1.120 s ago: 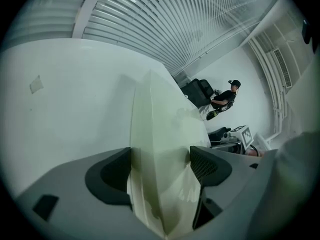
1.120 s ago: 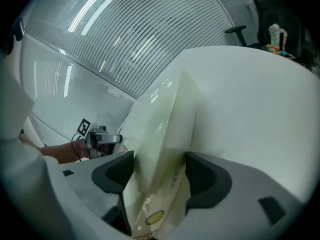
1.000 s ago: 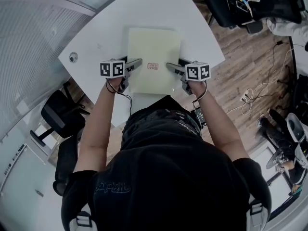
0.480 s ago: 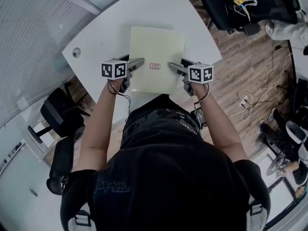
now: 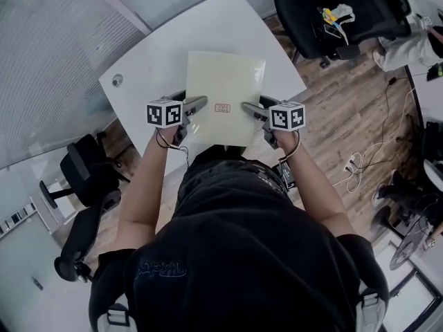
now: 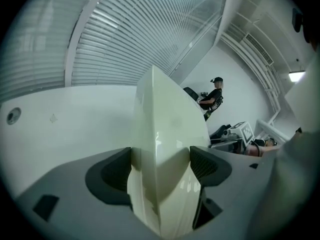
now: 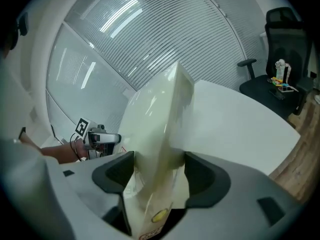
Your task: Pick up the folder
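Observation:
The pale yellow-green folder [image 5: 223,92] with a small red label is held over the white table [image 5: 159,54], in front of the person. My left gripper [image 5: 199,103] is shut on its left edge, my right gripper [image 5: 248,107] shut on its right edge. In the left gripper view the folder [image 6: 167,134] runs edge-on between the pads of the left gripper [image 6: 161,166]. The right gripper view shows the folder [image 7: 155,119] pinched and bowed in the right gripper [image 7: 159,176], with the left gripper [image 7: 102,138] beyond.
A round grommet [image 5: 116,80] sits in the table's left corner. One black office chair [image 5: 83,175] stands at the left, another [image 5: 346,16] with small items at the upper right. Cables [image 5: 356,161] lie on the wood floor. A slatted glass wall [image 5: 48,68] runs along the left.
Both grippers stay shut on the folder's side edges. The folder looks a little larger and nearer the person, and the whole view has shifted as the head moved.

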The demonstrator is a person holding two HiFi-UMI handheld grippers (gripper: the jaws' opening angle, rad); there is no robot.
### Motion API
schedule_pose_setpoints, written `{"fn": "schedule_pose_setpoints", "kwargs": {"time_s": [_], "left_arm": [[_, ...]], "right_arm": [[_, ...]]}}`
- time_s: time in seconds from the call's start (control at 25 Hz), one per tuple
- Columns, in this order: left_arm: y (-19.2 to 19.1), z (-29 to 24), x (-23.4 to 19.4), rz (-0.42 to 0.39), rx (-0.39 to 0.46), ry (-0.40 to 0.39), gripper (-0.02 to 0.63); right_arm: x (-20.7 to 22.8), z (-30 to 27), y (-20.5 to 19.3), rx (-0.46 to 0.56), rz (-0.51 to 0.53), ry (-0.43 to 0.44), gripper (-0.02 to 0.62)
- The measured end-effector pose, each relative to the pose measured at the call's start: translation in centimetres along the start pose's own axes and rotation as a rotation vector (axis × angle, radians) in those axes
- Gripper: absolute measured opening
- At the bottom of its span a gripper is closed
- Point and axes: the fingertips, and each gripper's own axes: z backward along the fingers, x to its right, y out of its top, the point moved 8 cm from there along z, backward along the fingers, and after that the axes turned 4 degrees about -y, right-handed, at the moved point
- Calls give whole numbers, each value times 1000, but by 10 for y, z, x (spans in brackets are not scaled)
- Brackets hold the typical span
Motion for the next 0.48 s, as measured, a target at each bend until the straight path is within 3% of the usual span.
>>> {"fn": "schedule_pose_setpoints", "kwargs": {"time_s": [0.2, 0.48], "left_arm": [[-15, 10, 32, -10, 50, 12, 371], [-51, 24, 43, 39, 89, 59, 371]], "right_arm": [[-6, 24, -10, 19, 31, 34, 327], [-13, 33, -26, -10, 82, 45, 327]]}}
